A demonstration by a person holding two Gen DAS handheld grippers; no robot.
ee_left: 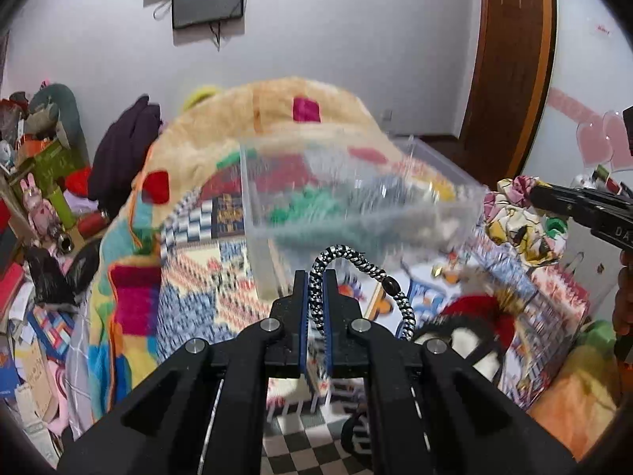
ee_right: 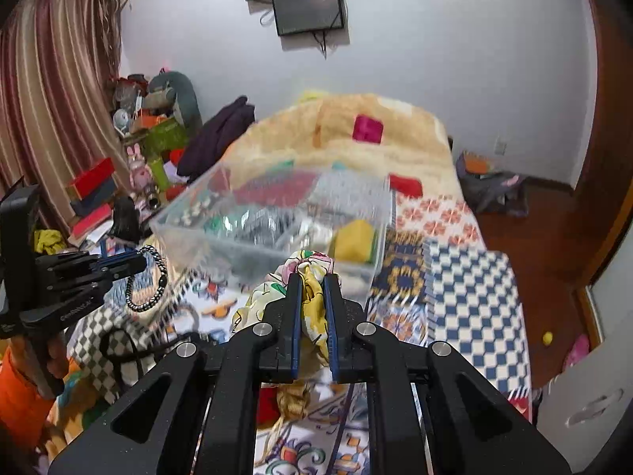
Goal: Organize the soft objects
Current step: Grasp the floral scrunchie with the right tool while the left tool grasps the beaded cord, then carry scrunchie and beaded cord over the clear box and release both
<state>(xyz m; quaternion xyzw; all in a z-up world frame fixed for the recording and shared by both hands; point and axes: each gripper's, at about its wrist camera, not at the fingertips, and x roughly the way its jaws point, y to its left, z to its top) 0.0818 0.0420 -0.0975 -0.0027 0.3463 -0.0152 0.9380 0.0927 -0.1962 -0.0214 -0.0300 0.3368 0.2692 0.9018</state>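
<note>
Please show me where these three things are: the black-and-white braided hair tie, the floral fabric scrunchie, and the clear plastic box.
Black-and-white braided hair tie [ee_left: 362, 263]: left wrist view, on the arched cord above the fingers.
Floral fabric scrunchie [ee_right: 312, 297]: right wrist view, on the yellow fold between the fingers.
Clear plastic box [ee_right: 273, 253]: right wrist view, on its near wall.

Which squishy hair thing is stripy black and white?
The braided black-and-white hair tie, pinched in the left gripper. The other one, in the right gripper, is a floppy yellow-and-pink flowered fabric scrunchie.
</note>
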